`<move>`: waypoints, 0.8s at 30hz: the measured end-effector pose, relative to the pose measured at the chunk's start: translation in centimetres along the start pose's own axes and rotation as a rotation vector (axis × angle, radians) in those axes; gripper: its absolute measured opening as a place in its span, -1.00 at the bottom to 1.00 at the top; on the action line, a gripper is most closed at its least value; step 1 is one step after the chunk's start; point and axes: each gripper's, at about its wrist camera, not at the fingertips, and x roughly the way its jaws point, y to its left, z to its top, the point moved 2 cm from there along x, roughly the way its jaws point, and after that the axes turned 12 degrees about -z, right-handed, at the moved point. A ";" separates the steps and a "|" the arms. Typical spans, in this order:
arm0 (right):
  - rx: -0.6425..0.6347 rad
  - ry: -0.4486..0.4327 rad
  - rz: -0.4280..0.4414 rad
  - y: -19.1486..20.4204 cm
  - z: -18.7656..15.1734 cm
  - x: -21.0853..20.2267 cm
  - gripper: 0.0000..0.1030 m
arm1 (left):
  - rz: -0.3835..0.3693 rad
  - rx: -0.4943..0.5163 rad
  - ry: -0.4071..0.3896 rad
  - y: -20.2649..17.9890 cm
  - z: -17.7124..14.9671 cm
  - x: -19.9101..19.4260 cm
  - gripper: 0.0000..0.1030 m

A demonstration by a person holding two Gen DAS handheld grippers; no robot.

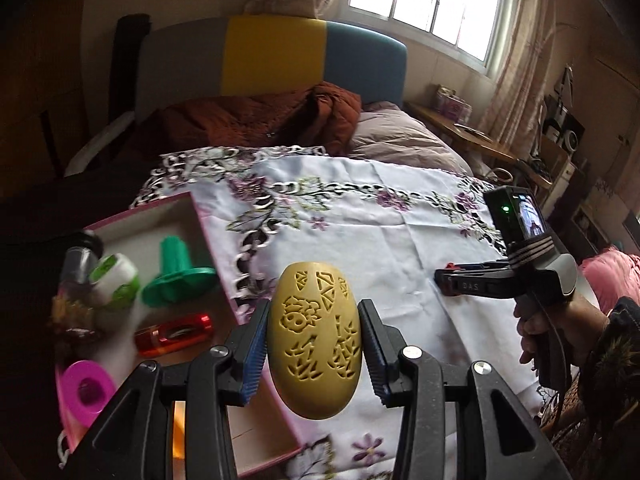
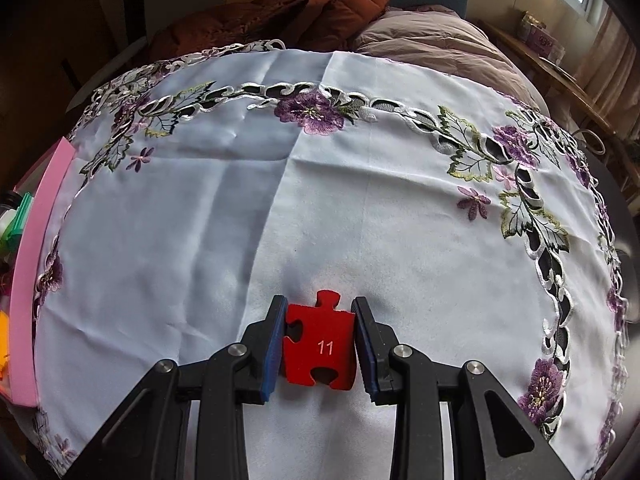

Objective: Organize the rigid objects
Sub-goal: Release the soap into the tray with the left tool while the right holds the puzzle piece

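My left gripper (image 1: 314,334) is shut on a yellow carved egg-shaped piece (image 1: 314,340), held in the air above the near right edge of a pink box (image 1: 188,200). Inside the box lie a green stamp-like piece (image 1: 176,280), a white and green jar (image 1: 116,284), a red-orange lighter-like item (image 1: 174,334), a pink tape roll (image 1: 86,390) and a dark-capped bottle (image 1: 80,258). My right gripper (image 2: 320,336) is shut on a red puzzle piece (image 2: 320,350) marked 11, low over the white embroidered cloth (image 2: 280,180). The left wrist view shows the right gripper (image 1: 448,280) to the right, held by a hand.
The cloth (image 1: 360,220) covers a table in front of a bed with a rust-brown jacket (image 1: 260,116) and a mauve quilt (image 1: 400,136). A wooden side table (image 1: 460,128) stands at the right under the window. The box's pink wall (image 2: 36,264) shows at the left edge.
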 end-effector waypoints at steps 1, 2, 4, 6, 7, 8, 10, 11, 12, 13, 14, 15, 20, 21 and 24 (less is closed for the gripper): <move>-0.001 -0.001 0.000 0.0 0.0 0.0 -0.35 | 0.004 -0.008 0.000 0.5 -0.2 -0.3 -0.16; -0.001 -0.001 -0.002 0.0 0.0 0.0 -0.35 | 0.003 -0.021 0.001 1.0 -0.3 -0.6 -0.16; -0.004 -0.003 -0.005 -0.1 -0.1 -0.1 -0.35 | -0.007 -0.063 0.004 2.4 -0.7 -1.1 -0.16; -0.005 -0.004 -0.008 0.0 -0.1 -0.1 -0.36 | -0.022 -0.117 0.002 4.3 -1.1 -1.9 -0.16; -0.006 -0.004 -0.009 0.0 -0.1 -0.1 -0.36 | -0.017 -0.137 0.003 5.1 -1.3 -2.3 -0.16; -0.008 -0.003 -0.009 0.0 -0.1 -0.1 -0.36 | -0.012 -0.168 -0.001 6.3 -1.5 -2.7 -0.16; -0.009 -0.003 -0.010 -0.1 -0.1 -0.1 -0.36 | -0.015 -0.208 -0.007 8.0 -1.8 -3.3 -0.16; -0.009 -0.003 -0.010 -0.1 -0.1 -0.2 -0.36 | -0.010 -0.225 -0.006 8.8 -1.9 -3.4 -0.16; -0.011 -0.003 -0.011 0.0 -0.1 -0.1 -0.36 | -0.010 -0.241 0.000 9.5 -2.0 -3.4 -0.16; -0.011 -0.003 -0.011 0.0 -0.1 -0.2 -0.36 | -0.006 -0.257 0.002 10.1 -2.1 -3.3 -0.16; -0.011 -0.003 -0.011 0.0 -0.1 -0.2 -0.36 | 0.005 -0.273 0.006 10.7 -2.2 -3.1 -0.16; -0.012 -0.003 -0.012 0.0 -0.1 -0.2 -0.36 | 0.010 -0.273 0.012 11.0 -2.2 -2.9 -0.16; -0.015 -0.002 -0.012 0.0 -0.1 -0.1 -0.36 | 0.076 -0.286 0.041 13.0 -2.2 -1.4 -0.16; -0.015 -0.002 -0.012 0.0 0.0 -0.1 -0.36 | 0.092 -0.293 0.054 13.4 -2.2 -1.3 -0.17; -0.016 -0.002 -0.013 0.0 0.0 -0.1 -0.36 | 0.126 -0.314 0.051 14.4 -2.6 -1.5 -0.16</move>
